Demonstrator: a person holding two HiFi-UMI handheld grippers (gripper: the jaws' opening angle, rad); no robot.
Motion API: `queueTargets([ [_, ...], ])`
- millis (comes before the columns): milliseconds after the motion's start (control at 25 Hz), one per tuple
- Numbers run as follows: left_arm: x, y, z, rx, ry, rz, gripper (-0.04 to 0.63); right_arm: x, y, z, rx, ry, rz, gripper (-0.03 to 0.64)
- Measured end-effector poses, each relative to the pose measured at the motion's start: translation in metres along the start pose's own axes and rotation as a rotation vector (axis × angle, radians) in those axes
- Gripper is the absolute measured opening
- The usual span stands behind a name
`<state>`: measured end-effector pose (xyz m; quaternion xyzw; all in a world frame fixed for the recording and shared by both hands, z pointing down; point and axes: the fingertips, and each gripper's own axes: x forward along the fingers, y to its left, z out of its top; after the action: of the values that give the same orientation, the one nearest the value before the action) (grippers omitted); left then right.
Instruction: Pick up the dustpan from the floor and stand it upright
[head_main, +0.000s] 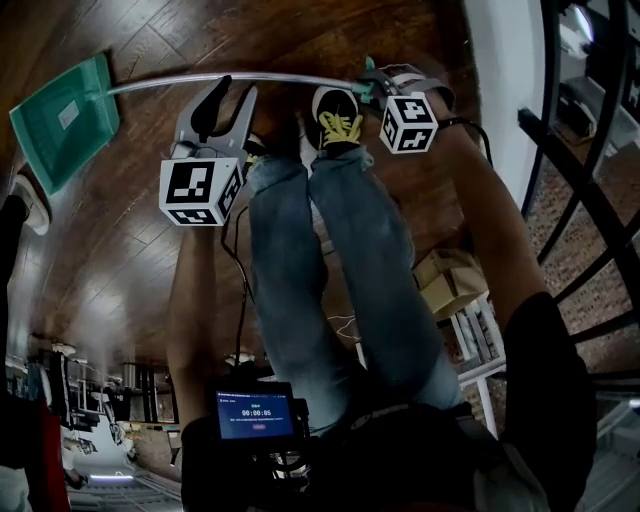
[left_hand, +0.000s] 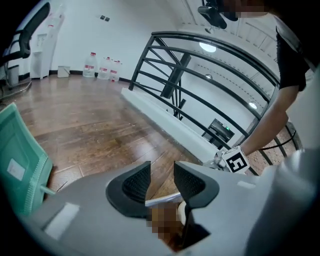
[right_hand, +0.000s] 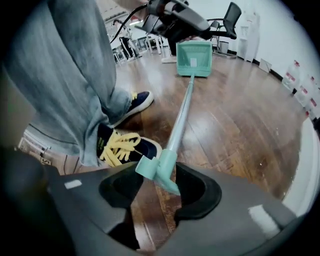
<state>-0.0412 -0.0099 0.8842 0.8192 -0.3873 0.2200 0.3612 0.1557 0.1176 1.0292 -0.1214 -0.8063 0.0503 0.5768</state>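
Note:
A teal dustpan (head_main: 62, 120) lies on the wood floor at the upper left of the head view. Its long silver handle (head_main: 230, 83) runs right to a teal grip end (head_main: 366, 88). My left gripper (head_main: 225, 100) straddles the handle near its middle. In the left gripper view the jaws (left_hand: 162, 180) stand open, the silver handle (left_hand: 162, 200) crosses low between them, and the pan (left_hand: 20, 165) is at left. My right gripper (head_main: 378, 82) is at the grip end. In the right gripper view the teal grip (right_hand: 157, 170) lies between its open jaws (right_hand: 160, 189), close to the right pad (right_hand: 197, 189).
My legs and yellow-laced shoes (head_main: 338, 115) stand just behind the handle. A black railing (left_hand: 200, 85) on a white kerb runs along the right. Another person's shoe (head_main: 30, 200) is by the pan. A cardboard box (head_main: 450, 280) sits at right, and water bottles (left_hand: 102, 67) stand by the far wall.

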Motion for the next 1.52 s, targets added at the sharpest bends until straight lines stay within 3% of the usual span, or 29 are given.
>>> queueTargets([
  [200,-0.037,-0.034,0.054,0.001,-0.045,-0.013,0.164,-0.099,-0.024,0.051,0.070,-0.140,0.033,0.177],
  [400,-0.096,-0.051,0.126,0.003,-0.117,0.011,0.164,-0.201,-0.058,0.126,0.117,-0.226,-0.007,0.154],
  [600,-0.165,-0.078,0.202,0.059,-0.188,0.045,0.161,-0.309,-0.074,0.187,0.069,-0.162,-0.063,0.121],
  [840,-0.212,-0.083,0.257,0.091,-0.292,0.129,0.152,-0.377,-0.103,0.248,-0.016,-0.111,-0.151,0.118],
  [1040,-0.276,-0.069,0.271,0.046,-0.349,0.204,0.141,-0.400,-0.107,0.342,-0.127,-0.098,-0.204,0.115],
  [1160,-0.310,-0.064,0.266,0.014,-0.387,0.270,0.126,-0.393,-0.093,0.381,-0.202,-0.080,-0.189,0.114],
  [1280,-0.348,-0.053,0.258,-0.018,-0.441,0.366,0.063,-0.387,-0.074,0.417,-0.218,-0.117,-0.152,0.110],
  [1320,-0.360,-0.050,0.254,-0.027,-0.452,0.398,0.020,-0.388,-0.068,0.427,-0.208,-0.133,-0.145,0.109],
  [1520,-0.390,-0.034,0.234,-0.046,-0.462,0.476,0.020,-0.384,-0.065,0.433,-0.184,-0.125,-0.161,0.109],
])
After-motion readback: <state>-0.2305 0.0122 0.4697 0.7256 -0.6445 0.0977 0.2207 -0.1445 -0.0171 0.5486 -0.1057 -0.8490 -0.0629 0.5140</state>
